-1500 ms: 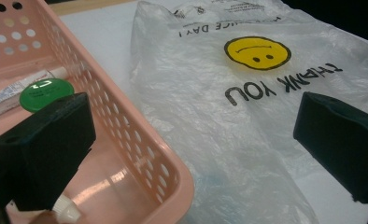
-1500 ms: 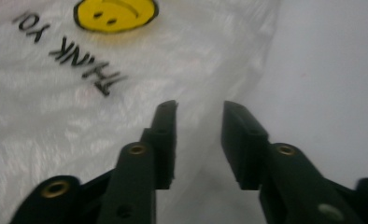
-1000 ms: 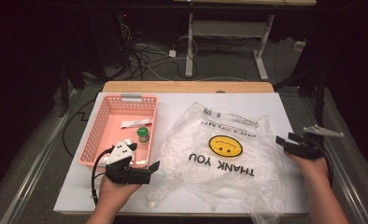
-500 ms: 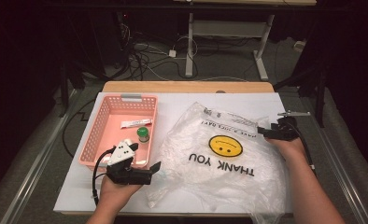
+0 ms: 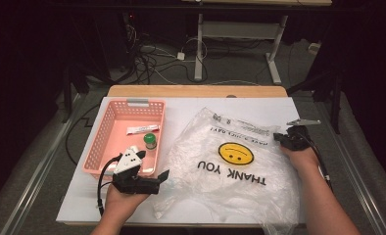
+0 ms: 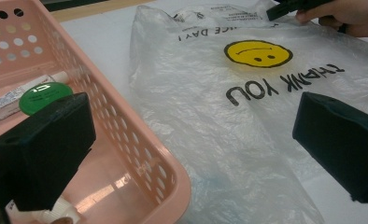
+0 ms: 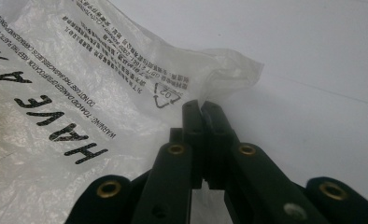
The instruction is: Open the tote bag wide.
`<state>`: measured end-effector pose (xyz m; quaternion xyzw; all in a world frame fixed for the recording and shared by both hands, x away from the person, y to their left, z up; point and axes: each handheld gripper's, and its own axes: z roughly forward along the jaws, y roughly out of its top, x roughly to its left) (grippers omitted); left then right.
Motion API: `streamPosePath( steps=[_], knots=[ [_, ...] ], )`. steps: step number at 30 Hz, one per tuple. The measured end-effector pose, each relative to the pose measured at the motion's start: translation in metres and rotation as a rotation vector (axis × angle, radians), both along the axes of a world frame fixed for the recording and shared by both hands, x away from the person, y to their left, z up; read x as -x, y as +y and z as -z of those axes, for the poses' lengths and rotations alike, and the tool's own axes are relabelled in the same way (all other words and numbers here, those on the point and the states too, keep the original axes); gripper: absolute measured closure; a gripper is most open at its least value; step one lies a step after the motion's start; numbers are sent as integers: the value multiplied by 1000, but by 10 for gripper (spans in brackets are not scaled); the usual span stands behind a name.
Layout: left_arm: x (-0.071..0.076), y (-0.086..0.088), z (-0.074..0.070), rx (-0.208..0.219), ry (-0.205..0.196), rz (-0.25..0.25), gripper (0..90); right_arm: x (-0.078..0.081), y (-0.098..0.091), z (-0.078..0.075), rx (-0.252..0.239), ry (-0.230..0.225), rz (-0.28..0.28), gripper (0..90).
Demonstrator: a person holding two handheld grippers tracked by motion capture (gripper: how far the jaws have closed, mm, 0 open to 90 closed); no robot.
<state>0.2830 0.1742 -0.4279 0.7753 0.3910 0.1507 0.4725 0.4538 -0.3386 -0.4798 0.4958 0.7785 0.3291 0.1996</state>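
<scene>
From up top, the plastic bag lies flat across the white table, right of the pink basket. My right gripper sits at its far right edge, my left gripper at the near left corner, so the bag stretches between them.

Left gripper view: my jaws gape wide with nothing between them, bag just ahead, smiley upside down.

Right gripper view: jaws have just snapped together, pinching the crinkly clear bag's edge.

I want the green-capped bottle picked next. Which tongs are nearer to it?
Left. The left tongs sit beside the basket holding the bottle; the right tongs are across the bag.
</scene>
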Motion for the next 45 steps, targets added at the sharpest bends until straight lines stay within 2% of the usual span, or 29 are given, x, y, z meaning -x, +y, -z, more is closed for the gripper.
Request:
streamPosePath(
  steps=[5, 16, 20, 25, 26, 28, 33, 42, 45],
  knots=[
    [0, -1, 0, 7, -1, 0, 0, -3, -8, -10, -15, -56, 47, 900],
    [-1, 0, 0, 19, 4, 0, 0, -37, -41, -18, -79, -90, 231, 900],
    [-3, 2, 0, 21, 3, -4, 0, -39, -54, -20, -107, -112, 310, 900],
    [-3, 3, 0, 21, 1, -4, 0, -22, -51, -16, -107, -123, 337, 900],
    [-2, 3, 0, 18, 0, -1, 0, -14, -49, -14, -86, -118, 327, 900],
    [-2, 3, 1, 17, 1, 2, 0, -9, -48, -13, -76, -118, 322, 900],
    [-2, 4, 1, 27, -2, 2, 0, 15, -45, -13, -66, -114, 289, 900],
    [-2, 9, 1, 45, -16, 0, 0, 45, -47, -16, -47, -113, 258, 896],
    [-3, 10, 1, 47, -17, 0, 0, 54, -50, -17, -27, -115, 255, 852]
  ],
)
